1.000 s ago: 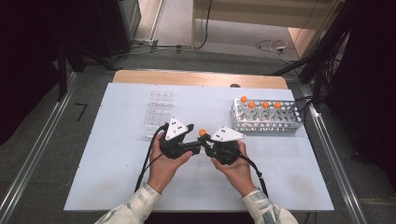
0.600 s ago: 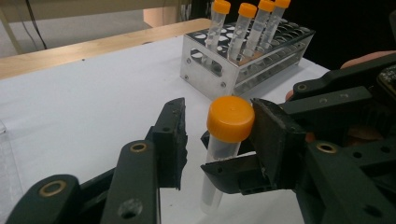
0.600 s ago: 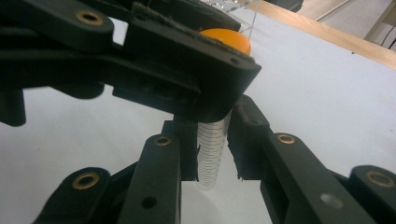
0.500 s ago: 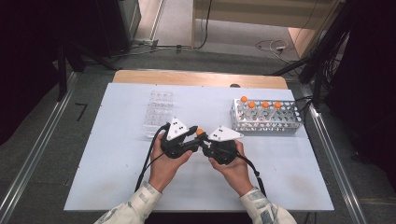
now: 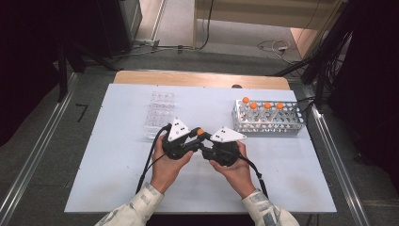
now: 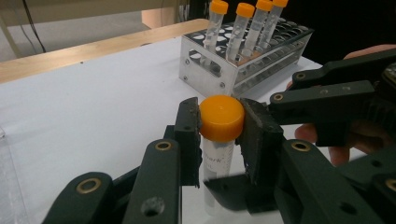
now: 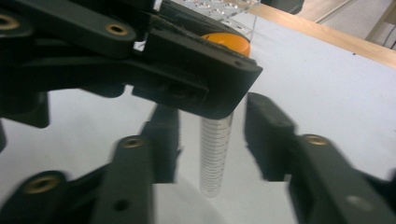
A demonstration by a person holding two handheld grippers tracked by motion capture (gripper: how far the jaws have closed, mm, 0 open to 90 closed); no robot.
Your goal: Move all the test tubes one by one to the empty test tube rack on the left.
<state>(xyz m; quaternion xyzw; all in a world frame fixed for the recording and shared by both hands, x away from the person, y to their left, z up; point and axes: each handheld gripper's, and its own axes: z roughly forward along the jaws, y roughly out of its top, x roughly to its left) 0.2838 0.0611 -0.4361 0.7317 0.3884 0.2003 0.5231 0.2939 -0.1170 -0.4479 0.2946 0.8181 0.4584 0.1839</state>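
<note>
White bench (image 5: pixel 117 179) fronts a grey floor and dark room. Over its middle, the tube (image 6: pixel 218 154) stands upright, orange cap on top, long axis vertical. The left claw (image 6: pixel 220 122) clenches its cap; the right claw (image 7: pixel 212 140), just opening, flanks the tube body without touching.

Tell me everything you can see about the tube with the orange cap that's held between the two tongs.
The tube is clear plastic with printed graduation lines and an orange screw cap. It stands upright above the white table, in front of the metal rack. The left tongs are shut on its cap, pads pressing both sides. The right tongs have just been opening; their pads flank the lower body without touching it.
</note>
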